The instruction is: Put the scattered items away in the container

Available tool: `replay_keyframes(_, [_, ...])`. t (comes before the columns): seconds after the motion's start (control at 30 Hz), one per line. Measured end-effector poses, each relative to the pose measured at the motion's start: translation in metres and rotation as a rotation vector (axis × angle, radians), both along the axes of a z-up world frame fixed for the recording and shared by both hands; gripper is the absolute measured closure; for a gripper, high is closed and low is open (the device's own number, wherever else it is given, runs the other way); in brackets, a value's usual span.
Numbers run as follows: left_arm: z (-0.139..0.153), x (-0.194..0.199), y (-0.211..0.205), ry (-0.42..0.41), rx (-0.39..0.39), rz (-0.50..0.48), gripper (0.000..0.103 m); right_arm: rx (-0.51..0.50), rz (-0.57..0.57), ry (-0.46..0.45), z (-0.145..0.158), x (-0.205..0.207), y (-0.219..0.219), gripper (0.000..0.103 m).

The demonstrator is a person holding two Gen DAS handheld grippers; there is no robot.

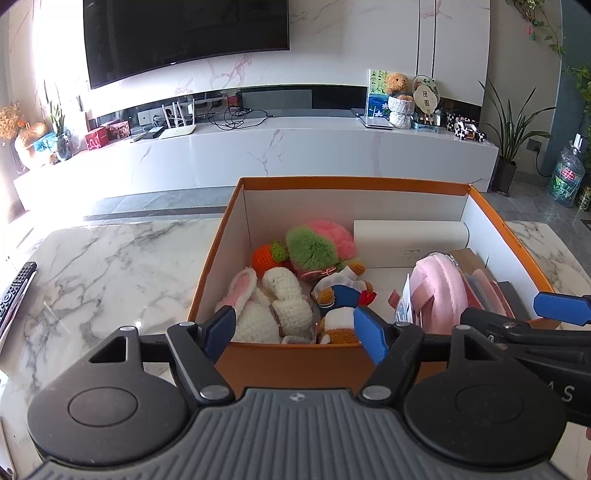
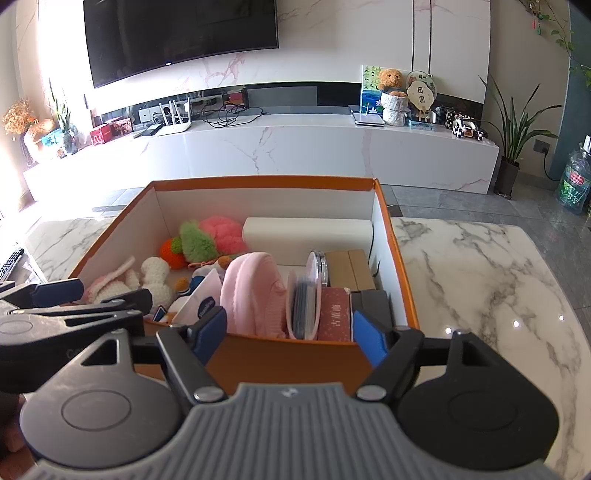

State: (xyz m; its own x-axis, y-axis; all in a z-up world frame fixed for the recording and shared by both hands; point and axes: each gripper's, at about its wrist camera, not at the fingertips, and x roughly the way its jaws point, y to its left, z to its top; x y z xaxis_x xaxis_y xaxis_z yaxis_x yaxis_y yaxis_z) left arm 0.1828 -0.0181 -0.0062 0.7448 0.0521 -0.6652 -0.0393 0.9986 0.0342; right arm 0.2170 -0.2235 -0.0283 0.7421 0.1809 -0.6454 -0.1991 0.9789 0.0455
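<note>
Tools both spread wide, nothing between the pads: left tool (image 1: 295,330) and right tool (image 2: 290,330) hang side by side over the near wall of the orange box (image 2: 288,360), which sits on the marble bench (image 2: 480,280). Inside, near left: white crochet bunny (image 1: 273,306) and blue-white doll (image 1: 345,295). Near right: pink knit hat (image 2: 251,291), red packet (image 2: 335,314), round clear case (image 2: 317,267). Farther in: orange crochet carrot (image 1: 267,256), pink-green fluffy toy (image 1: 319,243), white case (image 2: 308,232) against the far wall. Remote (image 1: 14,291) on bench's left edge. TV (image 1: 184,33) on the wall beyond.
</note>
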Motion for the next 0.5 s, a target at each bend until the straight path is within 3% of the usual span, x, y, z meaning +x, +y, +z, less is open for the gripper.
replay_keyframes(0.5, [0.0001,-0.0002,-0.0003,-0.001,-0.003,0.0,0.019,0.0,-0.003,-0.001,-0.0007,-0.0012,0.0002,0.025])
